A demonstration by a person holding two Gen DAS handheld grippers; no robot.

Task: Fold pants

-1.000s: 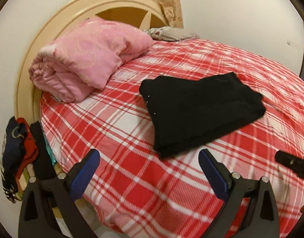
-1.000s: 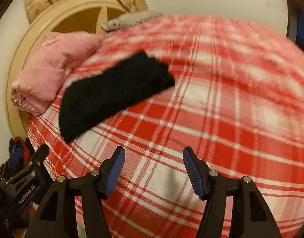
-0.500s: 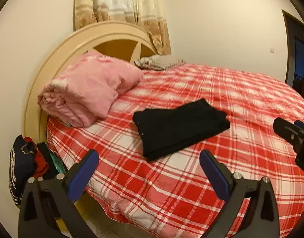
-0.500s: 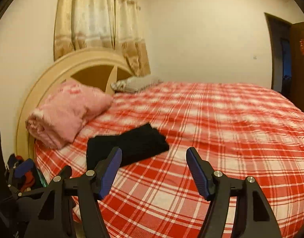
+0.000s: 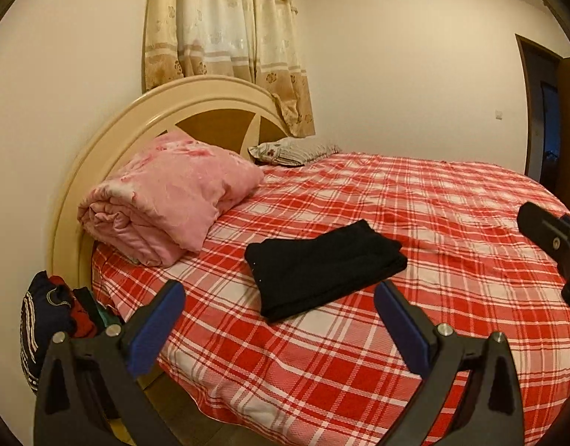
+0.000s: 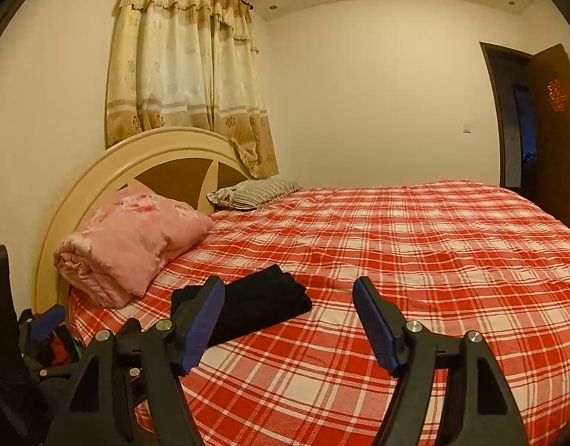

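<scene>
At the bottom of the left wrist view, the left gripper [image 5: 279, 319] has its blue-padded fingers [image 5: 156, 325] spread wide with nothing between them. In the right wrist view the right gripper [image 6: 288, 319] is likewise empty, its jaws opening and already well apart. Both hang off the near edge of the bed [image 5: 322, 371], above its red and white plaid cover, touching no cloth. Just beyond the fingers, in the centre of the left view, the black pants [image 5: 325, 264] lie flat on the cover as a compact, layered rectangle that looks fully folded. Their long axis runs on a slant from the lower left of the frame toward the upper right, one short end turned to the near edge of the bed and the other pointing across the mattress. In the left view the pants sit between the finger lines and slightly above; in the right view they lie toward the lower left, partly behind the left finger, so the left gripper seems to be the better lined up. Judging by the tidy stack, the task appears nearly or wholly done. Further back, at the left, a rolled pink quilt [image 5: 169, 200] rests against the curved headboard [image 5: 195, 93], with a striped pillow [image 5: 292, 150] and curtains [image 5: 225, 48] behind.
</scene>
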